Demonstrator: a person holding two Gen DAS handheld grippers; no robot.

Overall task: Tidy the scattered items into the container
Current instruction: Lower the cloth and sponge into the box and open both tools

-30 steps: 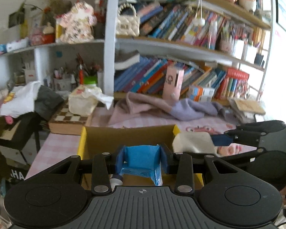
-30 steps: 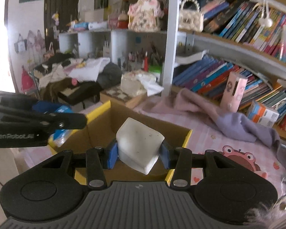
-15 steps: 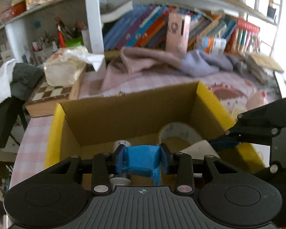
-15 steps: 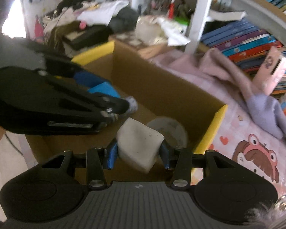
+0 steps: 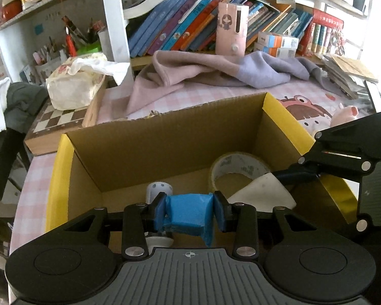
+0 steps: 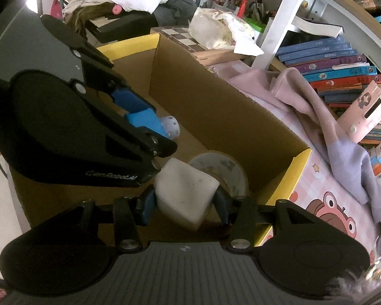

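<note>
An open cardboard box (image 5: 165, 137) with yellow flaps stands on the pink table. Inside lie a tape roll (image 5: 237, 165) and a white perforated ball (image 5: 158, 188). My left gripper (image 5: 189, 212) is shut on a blue block (image 5: 188, 216) low over the box's near side. My right gripper (image 6: 184, 203) hangs inside the box over the tape roll (image 6: 226, 170). Its jaws are opening, and a white foam block (image 6: 185, 193) sits between the pads, still touched by them. From the left wrist view, that white block (image 5: 264, 193) shows at the right.
A tissue pack (image 5: 73, 84) rests on a chessboard (image 5: 61, 117) behind the box's left. A pink and purple cloth (image 5: 216, 73) lies behind the box, before a shelf of books (image 5: 185, 25) and a pink carton (image 5: 231, 28). Clothes pile up at the far left.
Both grippers have come down and tipped forward, from above the box rim to inside it. The blue block and the white block came with them. In the last half second little has moved.
</note>
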